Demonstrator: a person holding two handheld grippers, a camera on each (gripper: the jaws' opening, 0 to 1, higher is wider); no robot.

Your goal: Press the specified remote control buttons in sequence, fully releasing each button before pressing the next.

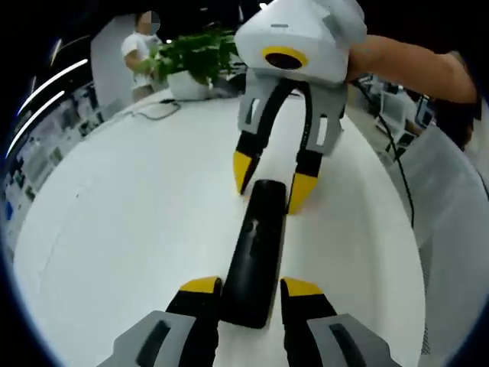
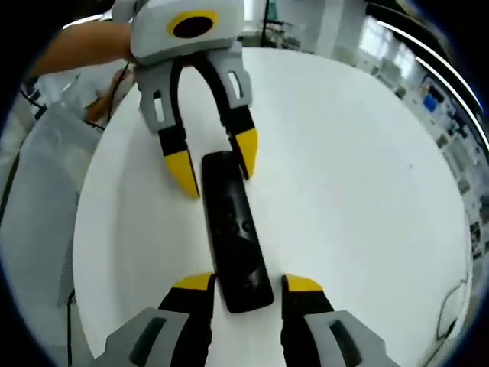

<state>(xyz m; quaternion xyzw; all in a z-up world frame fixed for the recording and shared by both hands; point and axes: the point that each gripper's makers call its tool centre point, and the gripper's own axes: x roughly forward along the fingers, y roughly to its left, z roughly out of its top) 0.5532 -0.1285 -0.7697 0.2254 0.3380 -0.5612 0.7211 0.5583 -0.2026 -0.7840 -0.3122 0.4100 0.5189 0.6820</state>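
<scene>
A: Where is the remote (image 1: 254, 252) lying?
B: Flat on the white table (image 1: 130, 229); the left gripper (image 1: 250, 290) and right gripper (image 2: 247, 287) are straddling opposite ends, jaws wide, apparently steadying it for pressing.

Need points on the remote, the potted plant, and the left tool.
remote (image 2: 233, 241), right gripper view, middle of its black top face.
potted plant (image 1: 195, 55), left gripper view, on the leaves.
left tool (image 1: 252, 294), left gripper view, midway between its yellow tips.

White round table (image 1: 137, 222); potted green plant (image 1: 195, 57) at far edge, cable (image 1: 157, 111) beside it.
</scene>
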